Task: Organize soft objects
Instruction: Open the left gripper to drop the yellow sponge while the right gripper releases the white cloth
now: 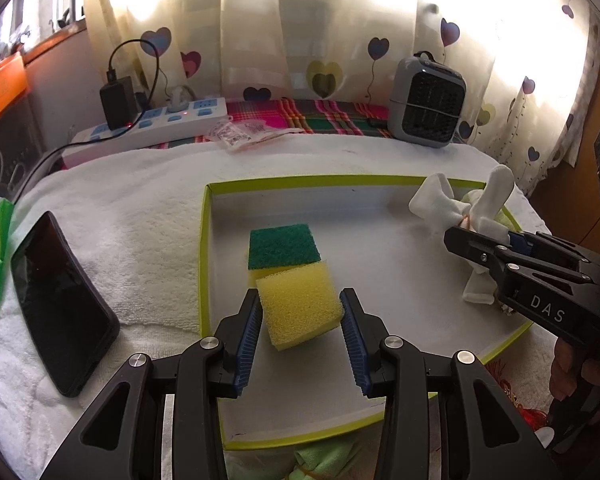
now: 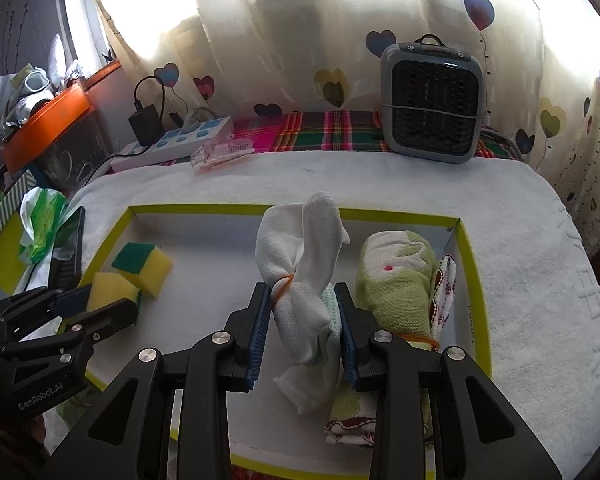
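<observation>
Strong daylight through the curtain (image 1: 300,40) at the far edge; it blows out to white glare in both views. I read the white towel (image 1: 140,208) and tray floor (image 1: 400,248) as evenly lit, with soft shadows. Near gripper bodies go dark, almost silhouetted. Heavy fisheye bending and black vignetting at the corners. Focus is sharp mid-frame, softer at the rims.

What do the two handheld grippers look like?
Both are black plastic, with angular cut-out linkages and silver pivot bolts. Each finger carries a ribbed blue pad. The left gripper is marked GenRobot.AI, the right gripper DAS, in white letters.
</observation>
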### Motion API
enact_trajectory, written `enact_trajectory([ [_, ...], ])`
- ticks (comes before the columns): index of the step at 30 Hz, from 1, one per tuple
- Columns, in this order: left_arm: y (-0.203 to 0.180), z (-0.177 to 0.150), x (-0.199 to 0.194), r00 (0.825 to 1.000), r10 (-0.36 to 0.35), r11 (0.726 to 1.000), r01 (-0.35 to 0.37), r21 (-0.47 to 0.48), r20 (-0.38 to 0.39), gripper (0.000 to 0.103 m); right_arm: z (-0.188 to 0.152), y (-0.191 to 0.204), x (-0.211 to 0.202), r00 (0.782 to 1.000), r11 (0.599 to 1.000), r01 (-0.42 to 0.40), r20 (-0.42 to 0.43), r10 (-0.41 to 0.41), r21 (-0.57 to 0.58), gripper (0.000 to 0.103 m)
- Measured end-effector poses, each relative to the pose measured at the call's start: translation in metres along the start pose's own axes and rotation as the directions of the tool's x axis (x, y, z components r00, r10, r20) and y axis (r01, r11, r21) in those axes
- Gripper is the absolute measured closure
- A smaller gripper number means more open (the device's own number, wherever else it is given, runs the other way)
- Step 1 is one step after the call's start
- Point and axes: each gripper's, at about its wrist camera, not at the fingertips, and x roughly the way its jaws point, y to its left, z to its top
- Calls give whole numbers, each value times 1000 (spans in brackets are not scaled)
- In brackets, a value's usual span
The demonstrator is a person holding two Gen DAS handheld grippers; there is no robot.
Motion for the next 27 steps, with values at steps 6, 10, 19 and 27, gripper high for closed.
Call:
enact_trajectory([
  [6, -2, 3, 5, 1000, 11, 1000, -11, 6, -4, 65, 2, 1, 3, 999, 999, 35, 9, -35, -24, 70],
  [10, -4, 4, 8, 1000, 16, 1000, -16, 13, -10, 65, 1, 3, 4, 999, 998, 48, 14, -47, -40, 70],
  [19, -6, 5, 9, 999, 30, 999, -30, 29, -13, 65, 0, 6, 4, 998, 997, 56, 18, -55, -58, 67],
  [27, -5, 5, 5, 1000, 25, 999, -25, 21, -1, 54, -1, 5, 1, 998, 997, 60, 29, -58, -56, 56],
])
